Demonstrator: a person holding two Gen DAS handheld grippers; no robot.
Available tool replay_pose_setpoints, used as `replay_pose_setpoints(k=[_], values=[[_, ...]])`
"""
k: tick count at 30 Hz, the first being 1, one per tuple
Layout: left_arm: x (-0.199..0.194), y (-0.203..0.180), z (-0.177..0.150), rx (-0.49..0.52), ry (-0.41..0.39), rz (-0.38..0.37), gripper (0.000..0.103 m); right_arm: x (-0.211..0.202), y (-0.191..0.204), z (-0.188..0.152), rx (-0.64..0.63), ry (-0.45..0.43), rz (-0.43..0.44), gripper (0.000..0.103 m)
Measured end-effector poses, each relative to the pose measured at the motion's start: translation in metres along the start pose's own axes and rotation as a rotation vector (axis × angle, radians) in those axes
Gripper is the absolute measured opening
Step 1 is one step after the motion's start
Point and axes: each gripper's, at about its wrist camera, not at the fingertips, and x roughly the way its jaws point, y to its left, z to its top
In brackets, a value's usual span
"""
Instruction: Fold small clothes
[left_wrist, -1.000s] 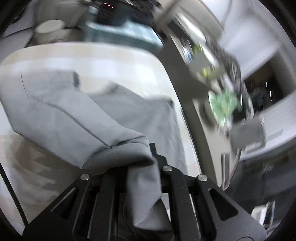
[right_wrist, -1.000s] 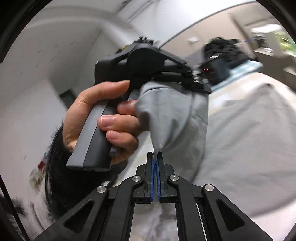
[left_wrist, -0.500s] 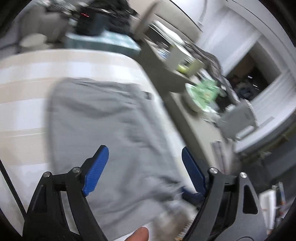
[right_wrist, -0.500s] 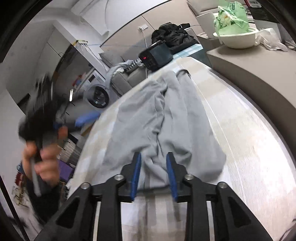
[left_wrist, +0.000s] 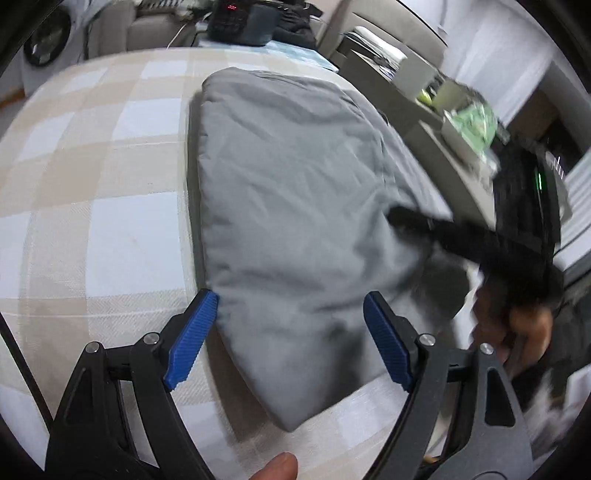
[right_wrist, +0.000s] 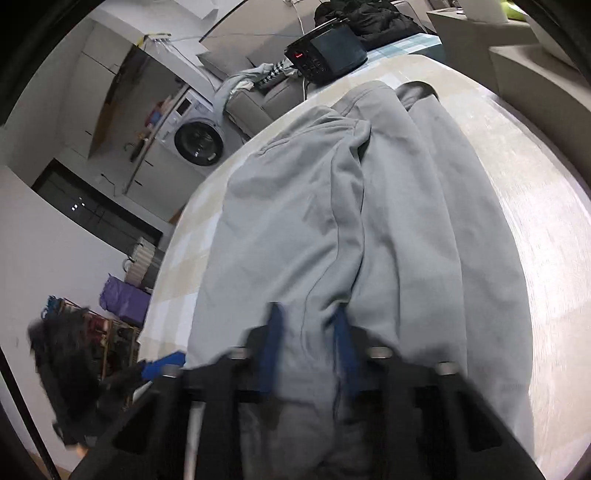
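Observation:
A grey garment (left_wrist: 295, 206) lies folded lengthwise on the checked tablecloth (left_wrist: 92, 206); in the right wrist view the garment (right_wrist: 332, 229) shows a long fold down its middle. My left gripper (left_wrist: 288, 339) is open and empty just above the garment's near end, its blue pads (left_wrist: 192, 338) well apart. My right gripper (right_wrist: 306, 347) is partly open, its blue pads (right_wrist: 269, 347) straddling a ridge of the cloth at the near end. The right gripper also shows blurred in the left wrist view (left_wrist: 461, 236), over the garment's right edge.
A black device with red lights (right_wrist: 325, 51) sits at the table's far end. A grey counter (left_wrist: 443, 147) with a bowl of green stuff (left_wrist: 469, 122) runs along the right. A washing machine (right_wrist: 195, 140) and sofa stand beyond the table.
Both grippers have let go of the garment, which now lies flat and folded on the table. The left gripper has opened wide and pulled back; the right has lowered over the near end.

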Motion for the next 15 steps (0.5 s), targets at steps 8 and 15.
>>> replay_pose_setpoints(k=[8, 15], values=[[0.004, -0.013, -0.033, 0.145, 0.028, 0.065, 0.085, -0.034, 0.01, 0.001, -0.164, -0.054, -0.196, 0.01], [-0.009, 0.004, -0.036, 0.029, 0.042, -0.108, 0.085, -0.066, -0.015, -0.021, -0.097, -0.021, -0.047, 0.042]])
